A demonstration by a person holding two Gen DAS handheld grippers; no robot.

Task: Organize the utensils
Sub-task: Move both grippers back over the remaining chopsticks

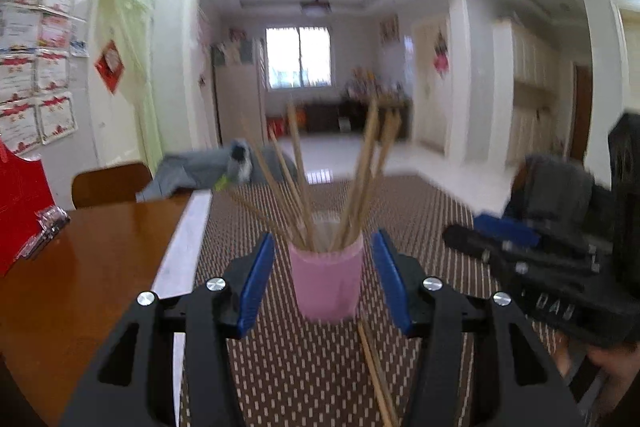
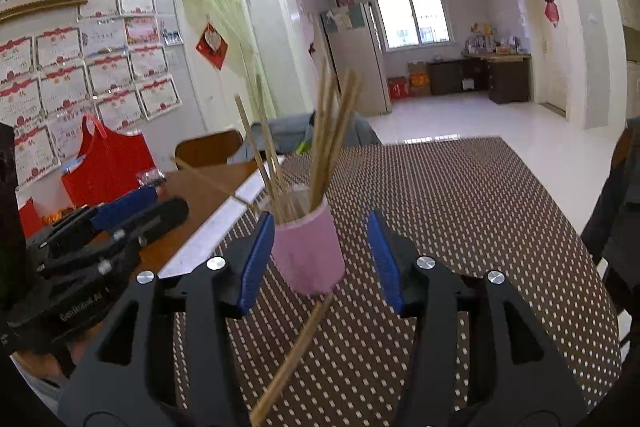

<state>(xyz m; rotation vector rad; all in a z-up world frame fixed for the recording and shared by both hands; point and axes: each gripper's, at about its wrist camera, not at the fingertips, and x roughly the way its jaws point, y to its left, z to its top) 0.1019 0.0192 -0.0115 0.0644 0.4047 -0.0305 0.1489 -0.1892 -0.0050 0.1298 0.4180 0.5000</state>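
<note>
Your left gripper and right gripper both stand with jaws apart and nothing clamped, and the pink cup full of upright chopsticks sits on the patterned mat just ahead of, and between, each pair of blue pads. Loose chopsticks still lie on the mat below the jaws, on your side of the cup. You look to be between placements; next, lower one gripper to them, close on them mid-length, then tip them into the cup without knocking it.
</note>
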